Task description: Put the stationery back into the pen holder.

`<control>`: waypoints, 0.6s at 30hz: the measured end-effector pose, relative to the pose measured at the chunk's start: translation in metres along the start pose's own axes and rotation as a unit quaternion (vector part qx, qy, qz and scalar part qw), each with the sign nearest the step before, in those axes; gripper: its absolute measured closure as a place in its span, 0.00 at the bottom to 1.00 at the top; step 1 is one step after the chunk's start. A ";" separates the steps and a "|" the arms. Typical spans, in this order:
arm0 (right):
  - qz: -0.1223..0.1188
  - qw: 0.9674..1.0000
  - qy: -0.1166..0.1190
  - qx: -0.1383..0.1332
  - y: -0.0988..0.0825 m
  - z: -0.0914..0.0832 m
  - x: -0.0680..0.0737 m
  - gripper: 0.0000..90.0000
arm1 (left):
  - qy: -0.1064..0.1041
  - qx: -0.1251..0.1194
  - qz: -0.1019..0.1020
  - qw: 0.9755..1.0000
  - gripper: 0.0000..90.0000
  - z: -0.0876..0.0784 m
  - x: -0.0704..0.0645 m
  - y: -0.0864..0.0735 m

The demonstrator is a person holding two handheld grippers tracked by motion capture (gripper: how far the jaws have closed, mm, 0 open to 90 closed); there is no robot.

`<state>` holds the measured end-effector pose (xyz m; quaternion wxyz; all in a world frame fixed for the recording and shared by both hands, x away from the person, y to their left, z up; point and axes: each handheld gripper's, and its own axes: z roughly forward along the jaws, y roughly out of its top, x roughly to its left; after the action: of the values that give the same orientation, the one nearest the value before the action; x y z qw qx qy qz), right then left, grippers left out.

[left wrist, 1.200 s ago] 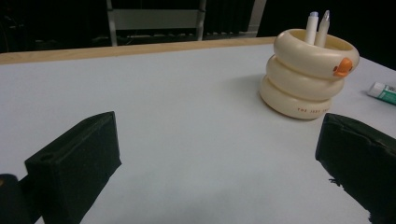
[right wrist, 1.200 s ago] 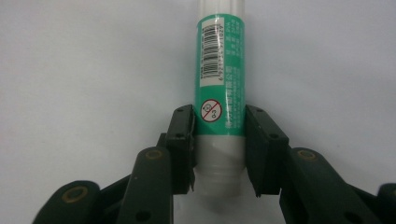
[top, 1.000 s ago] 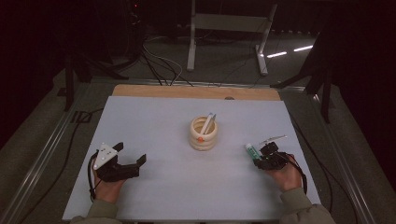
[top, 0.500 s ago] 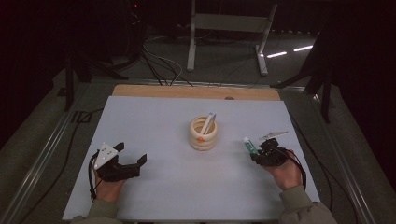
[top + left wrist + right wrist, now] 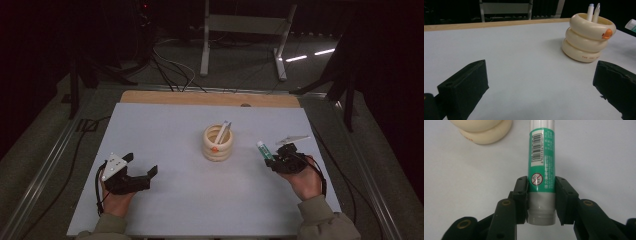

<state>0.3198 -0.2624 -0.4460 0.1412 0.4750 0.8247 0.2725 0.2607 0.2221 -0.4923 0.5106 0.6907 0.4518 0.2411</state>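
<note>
Glue stick (image 5: pixel 541 170) sits pinched between your right gripper (image 5: pixel 278 161) pads, right of centre in the high view, not yet in the cream ringed holder (image 5: pixel 218 143) at centre, which already has two pens; your left gripper (image 5: pixel 131 172) rests spread and empty at lower left

— Table (image 5: pixel 165 125): pale grey-blue top, bare wooden strip along the far edge.
— And on it?
— Cream holder (image 5: pixel 218 144) of stacked rings, about mid-table, slightly toward the far side. Orange beak on the front, small print round the bottom ring.
— Anything inside?
— Two white pens (image 5: pixel 593 11), upright, leaning a little.
— Around the holder?
— Bare top on all sides, faint shadow at the base.
</note>
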 end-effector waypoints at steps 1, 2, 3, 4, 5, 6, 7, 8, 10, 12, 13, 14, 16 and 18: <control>-0.001 1.000 0.001 -0.002 0.001 0.000 0.001 0.73 | 0.000 0.000 0.000 1.000 0.00 0.000 0.000 0.000; -0.002 1.000 0.001 -0.003 0.003 0.000 0.002 0.73 | 0.000 0.001 0.000 1.000 0.00 0.000 0.000 0.000; -0.003 1.000 0.003 -0.004 0.004 0.000 0.003 0.73 | 0.000 0.000 0.000 1.000 0.00 0.000 0.000 0.000; -0.005 1.000 0.004 -0.005 0.006 -0.001 0.004 0.73 | 0.000 0.000 0.000 1.000 0.00 0.000 0.000 0.000; -0.005 1.000 0.004 -0.006 0.007 -0.001 0.005 0.73 | 0.000 0.001 0.000 1.000 0.00 0.000 0.000 0.000; -0.007 1.000 0.005 -0.007 0.008 -0.001 0.006 0.73 | 0.000 0.001 0.000 1.000 0.00 0.000 0.000 0.000; -0.008 1.000 0.005 -0.008 0.010 -0.001 0.007 0.73 | -0.001 0.002 0.000 1.000 0.00 0.000 0.000 0.000; -0.011 1.000 0.006 -0.009 0.011 -0.002 0.008 0.73 | -0.001 0.002 0.000 1.000 0.00 0.000 0.000 0.000; -0.013 1.000 0.006 -0.011 0.014 -0.003 0.010 0.73 | -0.001 0.002 0.000 1.000 0.00 0.000 0.000 0.000; -0.016 1.000 0.007 -0.013 0.017 -0.004 0.012 0.73 | -0.001 0.002 0.001 1.000 0.00 0.001 0.000 0.000; -0.017 1.000 0.008 -0.014 0.018 -0.004 0.013 0.73 | -0.001 0.003 0.001 1.000 0.00 0.001 0.001 0.000; -0.017 1.000 0.009 -0.015 0.020 -0.005 0.014 0.73 | -0.001 0.003 0.001 1.000 0.00 0.001 0.001 0.000; -0.019 1.000 0.012 -0.017 0.022 -0.005 0.016 0.73 | -0.002 0.003 0.000 1.000 0.00 0.001 0.001 0.000; -0.020 1.000 0.014 -0.020 0.025 -0.005 0.018 0.73 | -0.002 0.003 0.001 1.000 0.00 0.001 0.000 0.000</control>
<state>0.3260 -0.2387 -0.4272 0.1449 0.4514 0.8306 0.2922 0.2616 0.2220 -0.4930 0.5094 0.6929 0.4510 0.2387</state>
